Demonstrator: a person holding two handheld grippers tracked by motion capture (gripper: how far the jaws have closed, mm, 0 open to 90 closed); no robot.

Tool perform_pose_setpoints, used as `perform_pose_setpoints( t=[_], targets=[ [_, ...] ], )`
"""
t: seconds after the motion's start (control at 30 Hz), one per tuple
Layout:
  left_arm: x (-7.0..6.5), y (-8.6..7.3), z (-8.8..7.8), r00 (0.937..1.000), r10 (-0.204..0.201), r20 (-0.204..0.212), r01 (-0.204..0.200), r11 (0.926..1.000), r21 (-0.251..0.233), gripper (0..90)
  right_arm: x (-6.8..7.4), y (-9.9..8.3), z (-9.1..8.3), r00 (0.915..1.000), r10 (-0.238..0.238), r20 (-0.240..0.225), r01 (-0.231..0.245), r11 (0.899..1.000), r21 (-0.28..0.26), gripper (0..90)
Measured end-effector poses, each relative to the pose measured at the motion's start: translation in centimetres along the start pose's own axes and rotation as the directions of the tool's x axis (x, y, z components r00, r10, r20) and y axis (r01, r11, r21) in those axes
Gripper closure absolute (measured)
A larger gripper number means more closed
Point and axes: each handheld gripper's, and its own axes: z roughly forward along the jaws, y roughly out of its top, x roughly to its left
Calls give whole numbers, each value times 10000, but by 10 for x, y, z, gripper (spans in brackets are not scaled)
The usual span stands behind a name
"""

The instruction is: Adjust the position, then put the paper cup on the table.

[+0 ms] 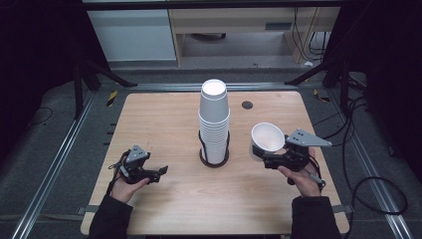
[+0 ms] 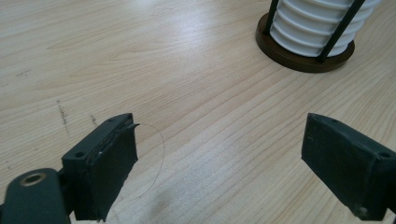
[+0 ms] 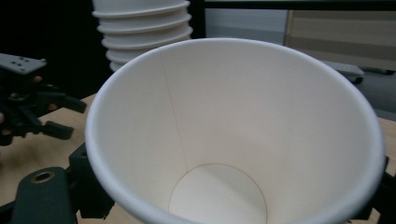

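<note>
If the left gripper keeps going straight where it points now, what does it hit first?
Probably the round dark base holding the stack of white paper cups; the left gripper, jaws open, faces bare wooden table until there. Depth is uncertain.

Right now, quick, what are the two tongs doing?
Left tongs: open, holding nothing.
Right tongs: closed on a white paper cup.
</note>
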Motion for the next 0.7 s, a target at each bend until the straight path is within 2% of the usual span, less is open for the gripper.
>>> perform_pose_setpoints(
  t=[0.03,0.1,0.13,0.17,0.2,0.27,0.3,0.4,0.43,0.6,0.67,0.7],
  targets=[
    [0,0,0,10000,0,0,0,10000,0,100,0,0,0,10000,0,0,0,10000,0,149],
    [0,0,-1,10000,-16,-60,16,10000,-84,100,-7,-1,-4,9990,111,439,-107,9999,-84,149],
    [0,1,-2,9999,-51,-96,50,9999,-145,102,-13,0,-7,9963,91,850,-82,9999,-111,149],
    [0,1,-2,9999,-51,-96,50,9999,-145,102,-13,0,-7,9963,91,850,-82,9999,-111,149],
    [0,1,-4,9999,-52,-163,49,9998,-199,102,-19,-1,-8,9910,153,1333,-143,9999,-90,149],
    [0,2,-6,9997,-93,-214,86,9995,-302,103,-24,-2,-9,9853,200,1698,-206,9998,16,149],
    [0,2,-6,9997,-93,-214,86,9995,-302,104,-24,-2,-9,9853,200,1698,-206,9998,16,149],
    [1,2,-7,9996,-112,-261,104,9995,-302,104,-34,-6,-7,9709,294,2377,-362,9990,244,149],
    [1,2,-7,9996,-112,-261,104,9995,-302,104,-34,-6,-7,9709,294,2377,-362,9990,244,149],
    [0,1,-5,9994,-143,-322,134,9996,-264,103,-44,-9,-5,9544,382,2961,-468,9987,223,148],
    [0,1,-5,9992,-143,-379,134,9996,-254,103,-51,-11,-5,9449,506,3234,-589,9981,158,148],
    [0,1,-5,9992,-143,-379,134,9996,-254,103,-51,-11,-5,9449,506,3234,-589,9981,158,148]
  ],
)
